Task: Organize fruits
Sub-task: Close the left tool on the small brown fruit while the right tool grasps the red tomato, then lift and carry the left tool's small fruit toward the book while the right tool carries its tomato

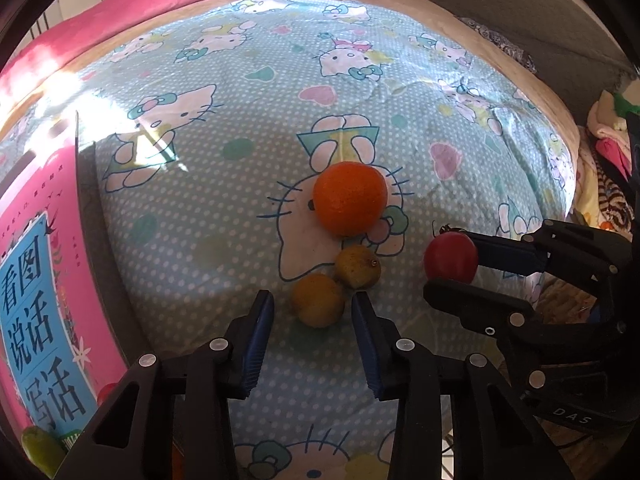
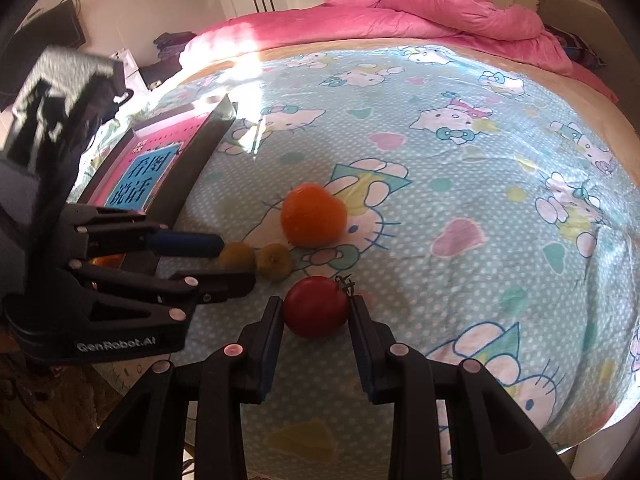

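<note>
- Left gripper [image 1: 313,312]: nearest item in the left wrist view, at 6 o'clock. Jaws stand narrow, one each side of a yellow-brown fruit, with a sliver of bedsheet showing between each blue pad and the skin; no grip.
- Near yellow-brown fruit [image 1: 318,300]: small, round, on the bedsheet [image 1: 248,208] between the left pads.
- Second yellow-brown fruit [image 1: 357,267]: at 1 o'clock of the first, touching it, stem end facing right.
- Orange [image 1: 350,199]: at 12 o'clock of the two small fruits, just beside the second.
- Right gripper [image 2: 316,312]: at 6 o'clock in the right wrist view, clamped on the tomato, pads pressing both its sides.
- Tomato [image 2: 317,306]: red, green stalk on top at 1 o'clock; at 3 o'clock of the small fruits in the left wrist view.
- Pink book [image 1: 36,288]: blue title panel, in a dark tray at 9 o'clock.
- Green fruit [image 1: 40,450]: at 7 o'clock, partly hidden.
- Pink quilt [image 2: 420,4]: bunched at 12 o'clock.
</note>
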Motion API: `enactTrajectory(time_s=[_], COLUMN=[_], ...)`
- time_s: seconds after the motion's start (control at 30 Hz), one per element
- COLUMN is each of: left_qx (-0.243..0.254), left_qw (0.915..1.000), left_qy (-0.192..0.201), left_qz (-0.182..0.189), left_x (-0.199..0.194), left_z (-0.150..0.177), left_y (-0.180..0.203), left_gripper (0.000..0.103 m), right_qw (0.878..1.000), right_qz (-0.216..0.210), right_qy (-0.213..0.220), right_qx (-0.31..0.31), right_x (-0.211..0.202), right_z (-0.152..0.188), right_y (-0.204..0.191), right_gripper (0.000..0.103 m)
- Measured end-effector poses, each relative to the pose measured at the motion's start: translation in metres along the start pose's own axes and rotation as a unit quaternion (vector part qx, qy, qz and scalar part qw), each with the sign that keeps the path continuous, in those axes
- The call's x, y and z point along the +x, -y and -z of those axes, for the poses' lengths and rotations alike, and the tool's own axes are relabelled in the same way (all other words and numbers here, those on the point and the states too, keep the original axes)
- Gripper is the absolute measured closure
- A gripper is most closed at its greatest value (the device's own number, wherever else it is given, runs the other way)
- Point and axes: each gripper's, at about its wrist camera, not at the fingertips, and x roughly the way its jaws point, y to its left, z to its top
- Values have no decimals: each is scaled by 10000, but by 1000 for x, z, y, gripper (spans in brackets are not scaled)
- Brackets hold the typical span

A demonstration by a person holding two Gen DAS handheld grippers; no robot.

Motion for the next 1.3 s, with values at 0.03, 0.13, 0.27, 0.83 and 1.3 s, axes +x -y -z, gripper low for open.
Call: enactTrajectory(time_s=[0.03,0.13,0.27,0.83,1.3], left_qx=[25,71,105,-199,-513], left_qw=[10000,10000,9999,9981,9945], left_qy=[25,35,77,554,909], left_qz=[8,30,59,156,-15], left_x=[0,2,3,-38,-74], left_z=[0,-2,-2,12,25], left_y=[1,1,2,-7,-26], left_gripper=[67,73,75,75,75], right_qw=[10000,10000,10000,9991,9964], right_qz=[-5,-24,-41,-171,-427], right_qy=[23,59,72,372,710], right_qx=[18,27,39,128,-150], right_x=[-1,-3,-3,-22,-33], right_z=[-1,-3,-5,-8,-17], right_y=[1,1,1,1,-20], right_gripper=[70,70,70,70,69])
